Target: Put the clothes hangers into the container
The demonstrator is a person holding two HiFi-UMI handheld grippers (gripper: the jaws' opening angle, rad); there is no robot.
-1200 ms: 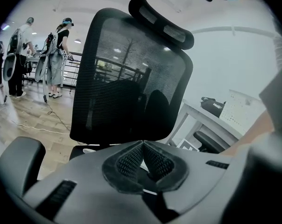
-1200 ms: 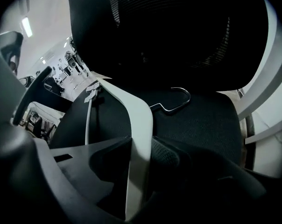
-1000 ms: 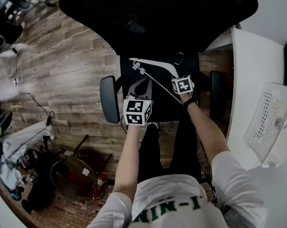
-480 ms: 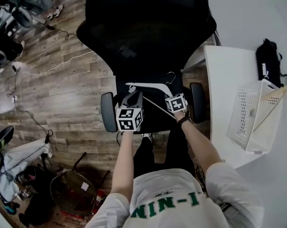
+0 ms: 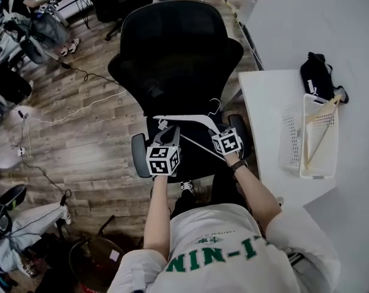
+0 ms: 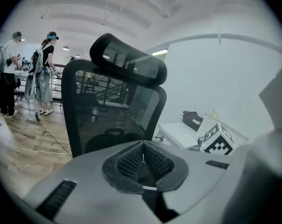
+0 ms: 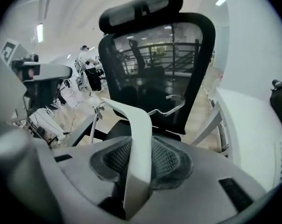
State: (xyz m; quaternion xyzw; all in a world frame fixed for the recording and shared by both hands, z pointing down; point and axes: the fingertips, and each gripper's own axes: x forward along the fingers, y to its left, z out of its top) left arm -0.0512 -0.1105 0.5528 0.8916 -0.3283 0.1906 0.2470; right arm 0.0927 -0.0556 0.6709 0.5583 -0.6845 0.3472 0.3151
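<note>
- The right gripper (image 5: 220,133), clamped on the white plastic clothes hanger (image 5: 184,118), has lifted it clear of the black office chair (image 5: 172,54).
- The left gripper (image 5: 171,130) has risen too, jaws together and empty.
- The white perforated basket (image 5: 289,140) sits well to the right, so carrying likely comes next.

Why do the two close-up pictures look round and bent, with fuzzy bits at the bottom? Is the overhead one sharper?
Left gripper view: fisheye circle, black corners; the office chair bows, and the left hand-held gripper, up close, is soft. Right gripper view: same circle; the white hanger blurs towards the bottom edge. Head view: sharp, evenly lit, only mildly bent near its edges.
</note>
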